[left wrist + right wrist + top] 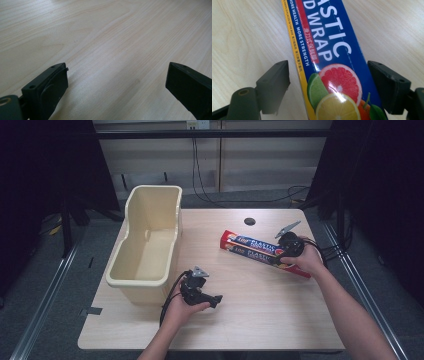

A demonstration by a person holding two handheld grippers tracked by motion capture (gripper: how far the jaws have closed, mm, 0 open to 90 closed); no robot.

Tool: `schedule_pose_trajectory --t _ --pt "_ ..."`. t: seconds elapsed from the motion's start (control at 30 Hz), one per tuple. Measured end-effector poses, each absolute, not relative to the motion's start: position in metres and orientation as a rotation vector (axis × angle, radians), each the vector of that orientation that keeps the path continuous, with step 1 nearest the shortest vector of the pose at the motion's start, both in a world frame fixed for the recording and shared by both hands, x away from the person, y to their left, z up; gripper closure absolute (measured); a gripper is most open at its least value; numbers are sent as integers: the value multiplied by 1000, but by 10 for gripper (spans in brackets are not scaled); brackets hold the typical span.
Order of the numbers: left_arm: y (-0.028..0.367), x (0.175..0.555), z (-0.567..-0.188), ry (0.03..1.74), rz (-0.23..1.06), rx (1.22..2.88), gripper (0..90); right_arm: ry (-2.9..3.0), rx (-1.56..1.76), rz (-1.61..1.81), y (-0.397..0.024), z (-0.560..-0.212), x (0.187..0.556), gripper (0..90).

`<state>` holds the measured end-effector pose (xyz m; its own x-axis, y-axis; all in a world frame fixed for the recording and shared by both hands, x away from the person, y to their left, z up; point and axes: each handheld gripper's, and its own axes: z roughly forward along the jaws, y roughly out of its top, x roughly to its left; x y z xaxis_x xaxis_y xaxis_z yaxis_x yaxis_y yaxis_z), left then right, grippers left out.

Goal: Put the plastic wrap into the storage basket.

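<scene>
Tub on table, left side, running near to far. Plastic wrap box lies flat right of centre, well apart from tub. Left gripper just right of tub's near end. Right gripper over box's right end, jaws straddling it.

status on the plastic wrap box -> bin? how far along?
Early. Done: the right hand-held gripper straddles the plastic wrap box at its fruit-printed end. In hand: the grasp; a gap shows beside the left jaw, so it is not yet clamped. Left: lift and carry to the cream bin. The left hand-held gripper is open over the table.
</scene>
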<state>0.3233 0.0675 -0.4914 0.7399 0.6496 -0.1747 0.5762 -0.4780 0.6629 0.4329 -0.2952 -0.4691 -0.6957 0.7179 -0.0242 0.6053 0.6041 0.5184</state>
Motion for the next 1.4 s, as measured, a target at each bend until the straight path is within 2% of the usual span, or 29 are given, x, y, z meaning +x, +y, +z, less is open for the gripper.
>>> schedule_pose_trajectory --t 0.23,0.57,0.77,1.1,1.4 --pt "68 324 -492 913 109 2201 40 2640 1068 684 -297 -469 435 305" --pt "64 323 -494 912 109 2214 41 2662 1076 756 -302 -474 438 302" --pt "67 324 -493 914 107 2214 41 2680 1112 675 -295 -478 442 296" --pt "66 324 -491 907 103 2218 41 2721 1152 658 -289 -474 438 418" --pt "59 326 -484 880 47 2189 35 2745 1095 677 -293 -464 424 429"
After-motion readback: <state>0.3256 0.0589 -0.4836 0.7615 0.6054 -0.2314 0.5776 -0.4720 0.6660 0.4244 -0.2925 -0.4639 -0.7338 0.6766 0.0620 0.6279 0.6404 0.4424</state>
